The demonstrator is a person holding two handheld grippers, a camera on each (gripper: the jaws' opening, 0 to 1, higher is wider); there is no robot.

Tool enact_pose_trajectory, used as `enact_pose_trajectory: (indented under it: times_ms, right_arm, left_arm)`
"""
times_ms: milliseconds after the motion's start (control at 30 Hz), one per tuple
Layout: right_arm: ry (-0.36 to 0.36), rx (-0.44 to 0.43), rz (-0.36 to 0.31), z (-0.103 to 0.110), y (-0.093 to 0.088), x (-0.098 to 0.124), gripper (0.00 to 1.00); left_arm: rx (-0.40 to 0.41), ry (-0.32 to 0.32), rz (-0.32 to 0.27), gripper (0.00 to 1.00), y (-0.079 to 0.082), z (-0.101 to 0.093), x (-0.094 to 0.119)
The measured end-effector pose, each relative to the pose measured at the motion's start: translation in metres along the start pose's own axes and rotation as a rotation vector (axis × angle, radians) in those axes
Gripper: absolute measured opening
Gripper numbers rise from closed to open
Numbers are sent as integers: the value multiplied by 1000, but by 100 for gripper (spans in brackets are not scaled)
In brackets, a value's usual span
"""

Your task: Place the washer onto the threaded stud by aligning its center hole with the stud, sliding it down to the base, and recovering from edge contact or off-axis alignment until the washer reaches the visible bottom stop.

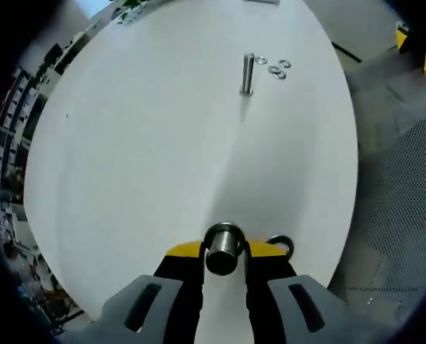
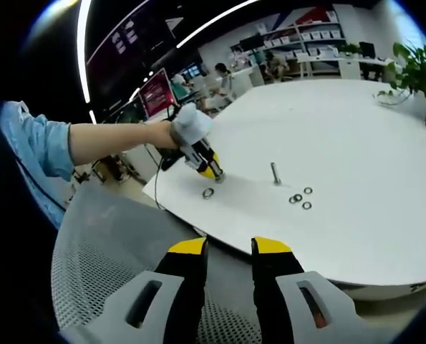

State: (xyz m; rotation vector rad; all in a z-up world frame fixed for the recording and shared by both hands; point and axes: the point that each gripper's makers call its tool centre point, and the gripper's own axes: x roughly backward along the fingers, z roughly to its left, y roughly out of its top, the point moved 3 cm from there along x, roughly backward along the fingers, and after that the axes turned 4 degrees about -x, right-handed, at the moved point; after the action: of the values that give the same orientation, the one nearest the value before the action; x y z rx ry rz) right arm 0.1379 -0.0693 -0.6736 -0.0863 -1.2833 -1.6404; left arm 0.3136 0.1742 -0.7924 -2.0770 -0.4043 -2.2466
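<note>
left gripper (image 1: 223, 252) clamping a threaded stud (image 1: 223, 248) upright – washer (image 1: 283, 246) lying beside it | right gripper (image 2: 228, 251) hanging open off the white table (image 2: 356, 143)

Left claw (image 1: 225, 266) grips a threaded stud (image 1: 224, 249) end-on, so its shaft is hidden between the jaws. Washer (image 1: 283, 246) beside it is half hidden behind the jaw tip. Small washers (image 2: 299, 198) by the far stud (image 2: 276, 173) are too tiny to read. Bench (image 1: 127, 179) edge cut off at top.
</note>
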Motion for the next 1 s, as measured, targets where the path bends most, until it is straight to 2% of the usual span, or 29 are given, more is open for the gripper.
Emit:
enact_pose_trajectory:
  times_ms: [233,467,533,633,833,1000]
  right_arm:
    - [-3,10,4,0,-1,0,26]
    - [-10,2,22,-1,-3,0,26]
    - [-16,6,44,-2,-5,-1,26]
    - [-11,4,36,-1,-4,-1,26]
    - [1,14,38,0,-4,-1,26]
    - [-4,45,58,1,-5,-2,26]
  left_arm:
    - [-6,0,17,20,-2,0,-4]
    - [-10,3,14,19,-9,2,4]
    - [-7,7,13,19,-12,2,10]
    - [12,27,-9,20,-16,1,18]
    - [53,64,-57,20,-22,-12,49]
    - [139,95,-129,20,-28,-26,81]
